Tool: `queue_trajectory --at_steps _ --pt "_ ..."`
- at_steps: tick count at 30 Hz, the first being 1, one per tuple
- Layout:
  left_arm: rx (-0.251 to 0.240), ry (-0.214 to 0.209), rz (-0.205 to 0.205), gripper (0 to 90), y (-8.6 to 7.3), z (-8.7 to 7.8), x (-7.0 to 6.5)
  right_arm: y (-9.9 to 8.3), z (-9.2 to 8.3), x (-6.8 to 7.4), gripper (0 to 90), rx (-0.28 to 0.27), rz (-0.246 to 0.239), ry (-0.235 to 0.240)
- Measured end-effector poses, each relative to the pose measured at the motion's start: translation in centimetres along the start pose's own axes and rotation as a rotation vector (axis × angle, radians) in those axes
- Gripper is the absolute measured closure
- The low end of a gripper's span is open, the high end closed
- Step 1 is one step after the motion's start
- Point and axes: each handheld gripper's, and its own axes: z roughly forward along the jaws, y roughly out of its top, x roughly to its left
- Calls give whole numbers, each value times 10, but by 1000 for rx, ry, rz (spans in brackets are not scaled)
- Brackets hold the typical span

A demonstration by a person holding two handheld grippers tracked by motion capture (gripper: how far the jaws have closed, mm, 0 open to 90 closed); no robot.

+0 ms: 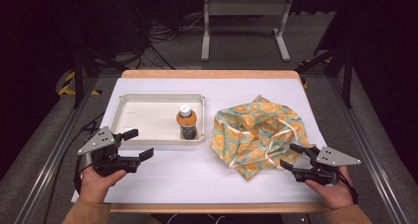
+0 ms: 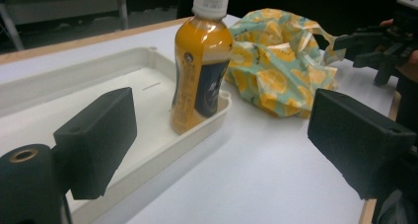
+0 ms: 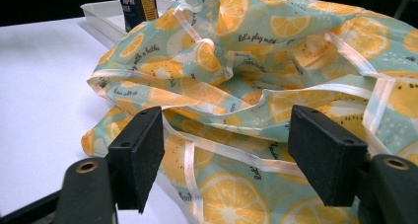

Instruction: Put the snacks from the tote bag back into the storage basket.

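High view: both grippers, left and right, have jaws spread, empty. Right should pinch the bag by its rim; left then fetches the bottle.

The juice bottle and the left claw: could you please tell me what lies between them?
In the high view, the white tray's near rim lies between the left claw and the juice bottle.

Lab, aluminium rig frame, floor cables

Table brightly lit from above, surroundings dark; nearby fingers blurred, shadows soft and faint.
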Motion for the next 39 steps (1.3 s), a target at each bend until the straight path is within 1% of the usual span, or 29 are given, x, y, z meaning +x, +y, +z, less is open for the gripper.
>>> queue_trajectory --at_steps 2,7,9,11,13,14,15,16,22,24,26,27,29,31,34,36,39 --pt "-11 4 -4 122 -6 1 0 0 0 0 310 3 12 -3" --pt "-11 9 -17 122 -17 3 2 -1 -1 0 309 0 18 -1" --pt "-17 17 -6 122 -21 4 3 -1 -1 0 309 5 23 -2" --pt "-36 18 -20 122 -27 6 4 -1 -2 0 309 6 28 -1" --pt "-38 17 -23 123 -29 7 5 -2 -2 0 309 3 28 -2" --pt "-33 21 -19 123 -35 9 6 -2 -2 0 309 3 28 -3" --pt "-28 23 -25 122 -38 10 6 -2 -2 0 309 1 28 -4" --pt "-26 27 -23 123 -40 10 7 -2 -2 0 309 0 27 -5" --pt "-18 36 -26 122 -52 15 10 -3 0 0 309 9 34 0" --pt "-2 33 -5 121 -57 18 12 -3 0 0 309 9 34 0" --pt "2 33 -2 119 -59 20 12 -3 1 0 309 9 35 3" --pt "2 32 8 117 -60 20 12 -3 1 0 309 9 32 2" --pt "-6 26 -4 115 -62 21 13 -4 1 1 309 13 39 3" --pt "3 25 -14 113 -66 24 13 -5 2 1 309 18 42 4" --pt "19 31 -7 113 -69 28 13 -5 3 1 309 21 42 6" --pt "33 30 -16 114 -70 30 13 -5 3 1 309 21 43 8" --pt "50 36 -13 116 -72 32 13 -6 4 0 309 26 45 8"
